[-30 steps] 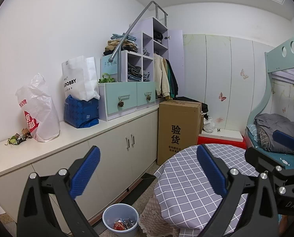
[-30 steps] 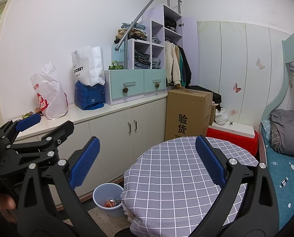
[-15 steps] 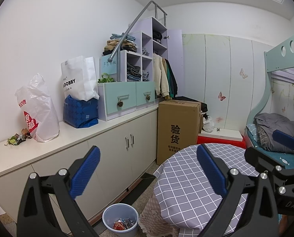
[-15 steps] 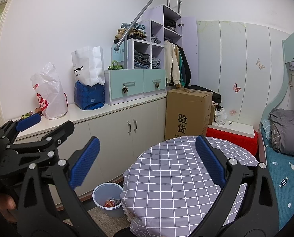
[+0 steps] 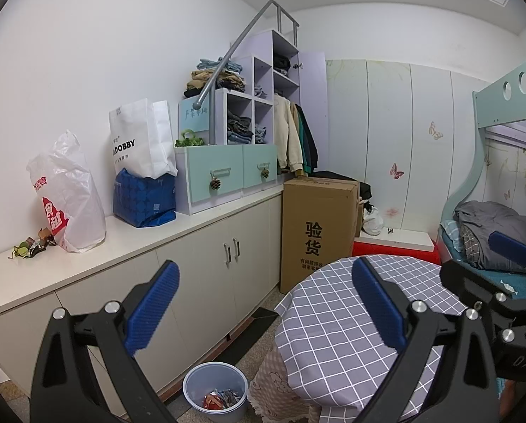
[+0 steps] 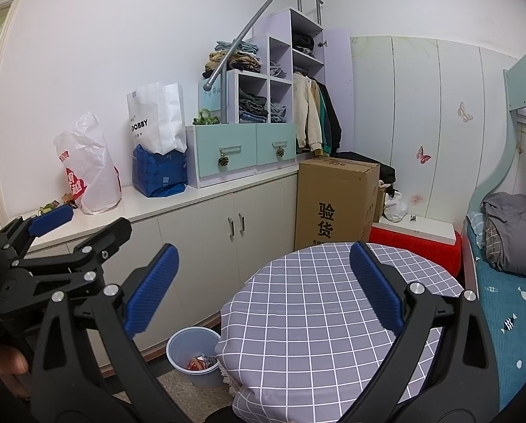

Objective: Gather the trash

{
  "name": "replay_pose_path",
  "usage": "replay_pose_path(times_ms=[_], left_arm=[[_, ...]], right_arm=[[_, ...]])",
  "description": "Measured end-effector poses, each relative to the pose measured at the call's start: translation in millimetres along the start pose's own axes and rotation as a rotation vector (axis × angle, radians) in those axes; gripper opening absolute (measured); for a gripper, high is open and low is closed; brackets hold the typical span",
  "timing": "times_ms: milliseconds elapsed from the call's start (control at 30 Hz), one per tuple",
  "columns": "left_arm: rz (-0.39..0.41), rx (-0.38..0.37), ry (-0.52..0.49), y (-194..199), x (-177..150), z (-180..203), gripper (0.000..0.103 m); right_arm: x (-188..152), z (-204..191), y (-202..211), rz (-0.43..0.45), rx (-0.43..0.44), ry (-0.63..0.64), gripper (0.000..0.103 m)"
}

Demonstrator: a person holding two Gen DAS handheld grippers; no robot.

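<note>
A small pile of trash scraps (image 5: 31, 246) lies at the left end of the white counter (image 5: 128, 246), beside a white plastic bag (image 5: 67, 194). In the right wrist view the scraps (image 6: 53, 206) are partly hidden behind the left gripper. A pale blue bin (image 5: 215, 391) with wrappers inside stands on the floor between the cabinet and the round table; it also shows in the right wrist view (image 6: 194, 354). My left gripper (image 5: 263, 310) is open and empty, held above the floor. My right gripper (image 6: 263, 289) is open and empty, above the table.
A round table with a grey checked cloth (image 5: 337, 320) stands right of the bin. A tall cardboard box (image 5: 317, 232) stands beyond it. A white paper bag (image 5: 139, 141), a blue bag (image 5: 144, 199) and drawers (image 5: 224, 176) sit on the counter. A bunk bed (image 5: 492, 232) is at right.
</note>
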State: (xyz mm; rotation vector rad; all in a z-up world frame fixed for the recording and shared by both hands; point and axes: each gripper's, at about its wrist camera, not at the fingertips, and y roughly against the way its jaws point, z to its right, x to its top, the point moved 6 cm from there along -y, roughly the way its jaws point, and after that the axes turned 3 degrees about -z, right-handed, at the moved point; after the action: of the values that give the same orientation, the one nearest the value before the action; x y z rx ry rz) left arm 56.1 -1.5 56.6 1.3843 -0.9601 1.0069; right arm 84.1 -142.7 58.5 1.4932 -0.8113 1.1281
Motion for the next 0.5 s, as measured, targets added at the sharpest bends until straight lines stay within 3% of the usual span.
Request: replay_pose_path(times_ms=[500], left_arm=[[-0.001, -0.002, -0.005, -1.0, -1.6, 2.0, 0.096]], right_arm=[[-0.3, 0.3, 0.0, 0.0, -0.001, -0.001, 0.095]])
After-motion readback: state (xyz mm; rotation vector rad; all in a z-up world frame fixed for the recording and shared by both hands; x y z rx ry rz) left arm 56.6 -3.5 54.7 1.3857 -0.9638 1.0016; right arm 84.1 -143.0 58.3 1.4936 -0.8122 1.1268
